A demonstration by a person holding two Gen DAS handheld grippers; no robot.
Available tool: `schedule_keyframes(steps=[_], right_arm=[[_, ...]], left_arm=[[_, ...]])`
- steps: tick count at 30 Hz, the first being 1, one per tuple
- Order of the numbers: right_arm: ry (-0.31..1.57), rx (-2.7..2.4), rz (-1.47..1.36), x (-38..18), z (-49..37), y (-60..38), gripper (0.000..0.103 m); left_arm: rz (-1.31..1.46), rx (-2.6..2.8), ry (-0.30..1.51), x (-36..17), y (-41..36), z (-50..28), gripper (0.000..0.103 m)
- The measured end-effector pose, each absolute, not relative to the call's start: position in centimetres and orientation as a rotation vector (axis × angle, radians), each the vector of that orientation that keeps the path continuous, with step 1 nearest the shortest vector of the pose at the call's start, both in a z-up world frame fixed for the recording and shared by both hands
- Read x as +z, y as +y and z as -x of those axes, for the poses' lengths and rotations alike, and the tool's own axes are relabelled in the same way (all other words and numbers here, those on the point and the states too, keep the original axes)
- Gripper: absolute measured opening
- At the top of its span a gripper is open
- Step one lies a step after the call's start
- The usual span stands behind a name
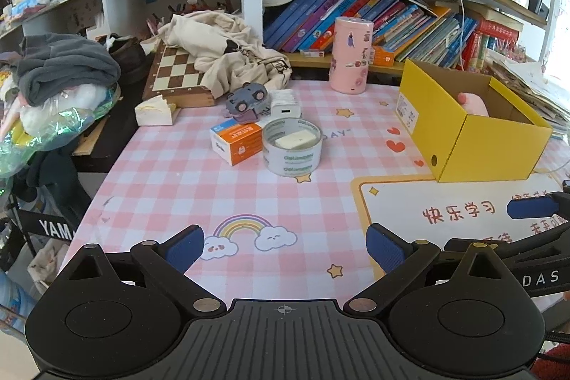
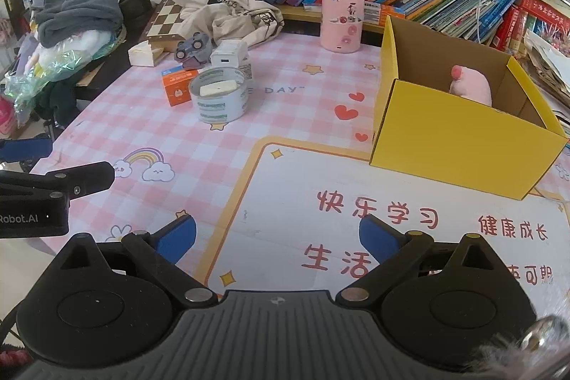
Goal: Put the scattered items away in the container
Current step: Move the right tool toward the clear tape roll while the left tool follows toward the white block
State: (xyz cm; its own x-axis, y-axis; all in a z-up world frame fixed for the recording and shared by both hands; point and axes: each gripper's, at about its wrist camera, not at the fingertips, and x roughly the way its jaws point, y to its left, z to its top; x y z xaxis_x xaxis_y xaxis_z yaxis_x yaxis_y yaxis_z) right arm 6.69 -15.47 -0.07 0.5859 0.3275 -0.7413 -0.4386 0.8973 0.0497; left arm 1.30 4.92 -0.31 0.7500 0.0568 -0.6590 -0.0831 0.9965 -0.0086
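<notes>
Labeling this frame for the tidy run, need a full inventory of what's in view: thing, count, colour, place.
yellow box: 1, yellow outside, brown inside, open top, right side of the mat
pink plush: 1, pink, inside the box
tape roll: 1, clear with grey-white core, mid mat, lying flat
white block: 1, cream, inside the tape roll's hole
orange carton: 1, orange and white, just left of the tape
toy car: 1, grey-purple, behind the carton
white charger: 1, white, right of the car
pink canister: 1, pink with stickers, upright at the mat's rear
chessboard: 1, brown and cream, rear left, partly under beige cloth
left tool: 1, black with blue pads, open, empty
right tool: 1, same, open, empty
</notes>
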Motion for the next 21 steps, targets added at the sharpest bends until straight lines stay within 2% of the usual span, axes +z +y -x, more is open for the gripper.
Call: schedule_keyframes(steps=[21], right_arm=[[0.845, 0.477, 0.196, -0.2, -7.5, -14.3, 0.099]], left_arm=[[0.07, 0.074, 0.74, -1.0, 5.4, -2.3, 0.099]])
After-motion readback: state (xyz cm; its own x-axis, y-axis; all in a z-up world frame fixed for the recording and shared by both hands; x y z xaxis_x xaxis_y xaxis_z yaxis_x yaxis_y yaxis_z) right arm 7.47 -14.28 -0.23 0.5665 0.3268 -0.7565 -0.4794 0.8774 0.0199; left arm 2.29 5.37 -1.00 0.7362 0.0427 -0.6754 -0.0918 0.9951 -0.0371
